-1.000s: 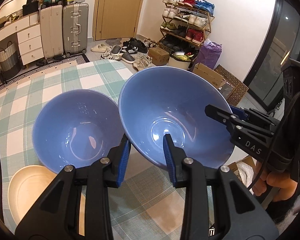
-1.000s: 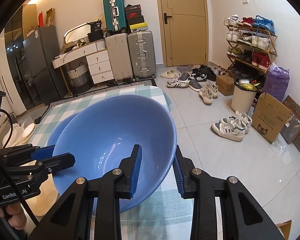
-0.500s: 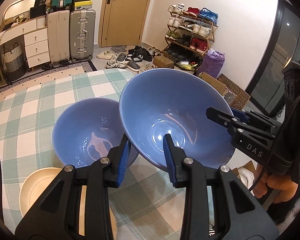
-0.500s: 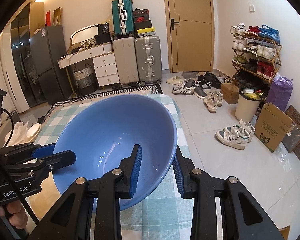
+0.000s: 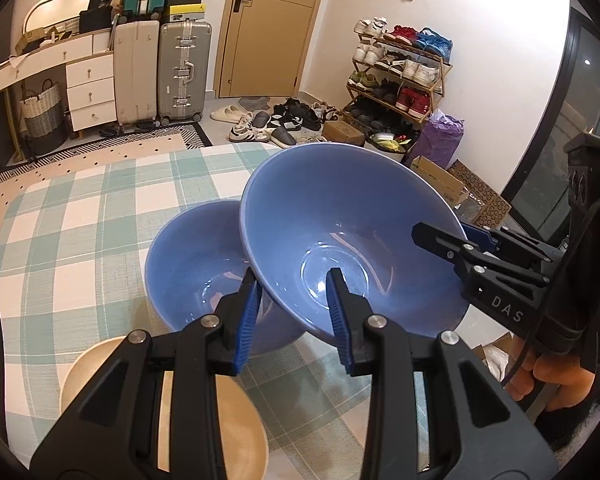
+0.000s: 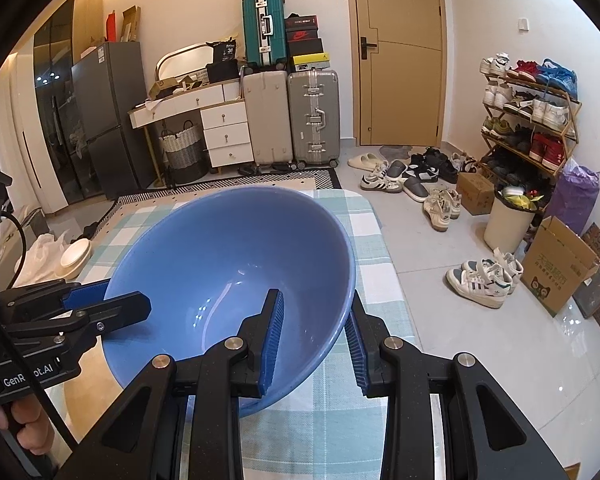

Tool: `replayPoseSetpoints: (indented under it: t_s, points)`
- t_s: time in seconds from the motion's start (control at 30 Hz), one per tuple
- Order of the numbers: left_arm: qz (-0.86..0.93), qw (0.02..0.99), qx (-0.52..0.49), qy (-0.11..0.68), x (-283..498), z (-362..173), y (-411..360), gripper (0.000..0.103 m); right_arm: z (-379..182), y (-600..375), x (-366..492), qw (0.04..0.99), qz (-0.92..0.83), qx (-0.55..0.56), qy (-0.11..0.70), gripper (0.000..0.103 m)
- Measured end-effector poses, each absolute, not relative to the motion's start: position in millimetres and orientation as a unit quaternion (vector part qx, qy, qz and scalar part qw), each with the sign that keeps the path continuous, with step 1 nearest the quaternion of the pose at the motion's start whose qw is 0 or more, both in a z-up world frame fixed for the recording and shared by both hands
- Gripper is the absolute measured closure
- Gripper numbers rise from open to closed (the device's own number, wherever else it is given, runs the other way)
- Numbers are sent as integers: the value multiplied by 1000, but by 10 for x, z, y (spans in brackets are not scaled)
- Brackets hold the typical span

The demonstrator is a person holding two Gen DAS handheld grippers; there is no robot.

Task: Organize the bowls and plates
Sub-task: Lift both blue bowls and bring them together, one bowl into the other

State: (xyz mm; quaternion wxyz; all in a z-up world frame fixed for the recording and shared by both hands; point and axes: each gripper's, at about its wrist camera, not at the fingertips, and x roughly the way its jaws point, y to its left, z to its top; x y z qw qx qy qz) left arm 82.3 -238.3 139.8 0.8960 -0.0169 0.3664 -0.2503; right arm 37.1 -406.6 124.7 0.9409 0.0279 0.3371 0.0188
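Note:
I hold a large blue bowl (image 5: pixel 352 240) tilted in the air over the checked table (image 5: pixel 80 220). My left gripper (image 5: pixel 293 280) is shut on its near rim, one finger outside the wall and one inside. On the bowl's right rim, my right gripper (image 5: pixel 440 240) is shut as well. From the right wrist, the same bowl (image 6: pixel 228 260) fills the centre with my right gripper (image 6: pixel 314 308) clamped on its wall and my left gripper (image 6: pixel 100 308) on the far-left rim. A second blue bowl (image 5: pixel 192 264) rests on the table, partly under the held one.
A cream plate (image 5: pixel 78 380) lies on the cloth under my left gripper. The table's right edge (image 6: pixel 372 248) drops to a tiled floor with shoes and cardboard boxes. A hand (image 5: pixel 548 372) holds the right gripper's handle. A cream dish (image 6: pixel 76 252) sits low at the far left.
Both grippers have carried the large bowl upward and to the left. It now overlaps the rim of the second bowl, which looks smaller and farther below.

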Motion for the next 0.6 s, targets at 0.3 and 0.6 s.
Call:
replayPoseSetpoints:
  t_s: [0.3, 0.6]
  points:
    - [-232, 900, -28, 368, 931, 1375, -2131, 73, 1201, -3912, 612, 938, 37, 19, 345, 72]
    - [-211, 904, -34, 370, 1098, 1331, -1972, 73, 1131, -3758, 816, 935, 53, 13, 350, 72]
